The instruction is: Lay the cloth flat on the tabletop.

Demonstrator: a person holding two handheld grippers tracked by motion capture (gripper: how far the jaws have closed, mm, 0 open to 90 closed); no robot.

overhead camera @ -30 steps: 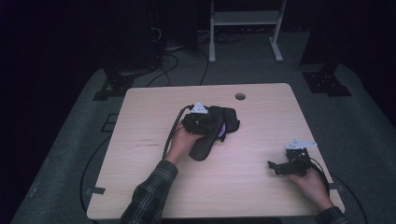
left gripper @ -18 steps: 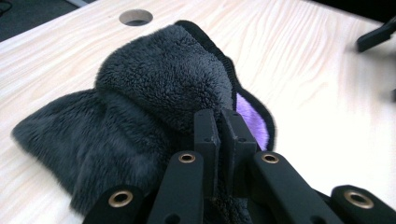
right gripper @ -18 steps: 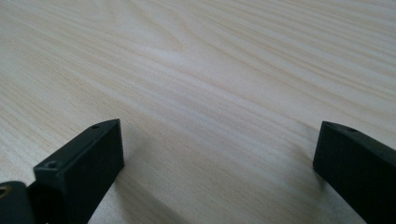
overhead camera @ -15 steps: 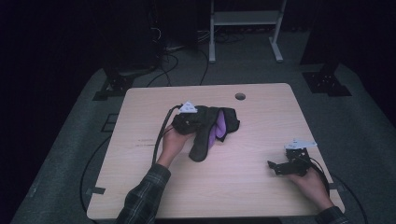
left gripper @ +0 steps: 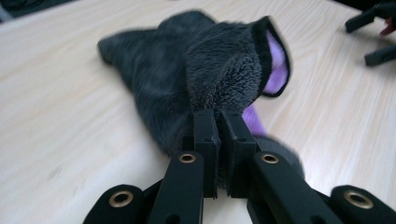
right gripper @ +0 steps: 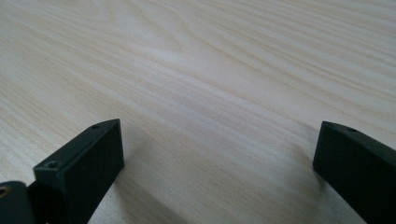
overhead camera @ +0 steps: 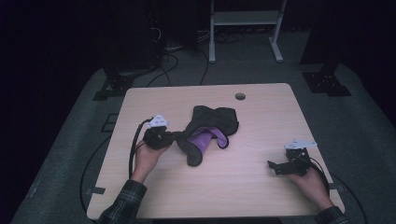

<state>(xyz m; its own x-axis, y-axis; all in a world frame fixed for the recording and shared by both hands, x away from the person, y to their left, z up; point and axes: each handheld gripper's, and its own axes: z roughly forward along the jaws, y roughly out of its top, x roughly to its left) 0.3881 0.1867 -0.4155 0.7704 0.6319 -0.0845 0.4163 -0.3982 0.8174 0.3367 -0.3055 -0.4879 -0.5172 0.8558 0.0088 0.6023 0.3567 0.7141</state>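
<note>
- Jaws of the left gripper (left gripper: 218, 128) are seen pressed together on a fold of the dark fleece cloth (left gripper: 196, 70); a corner of it is pinched between the pads; the cloth's purple lining (overhead camera: 203, 138) is exposed at its open edge.
- Cloth is lying crumpled near the middle of the wooden table (overhead camera: 261, 191), its near-left end drawn out towards the left gripper (overhead camera: 166, 137).
- Right gripper (overhead camera: 280, 166) is held low over bare wood at the table's right side, well apart from the cloth; its jaws are spread wide with nothing between them.
- Step judged in hand: the cloth being pulled out by one corner; a second corner would next need to be taken by the free gripper so the cloth can be spread flat.
</note>
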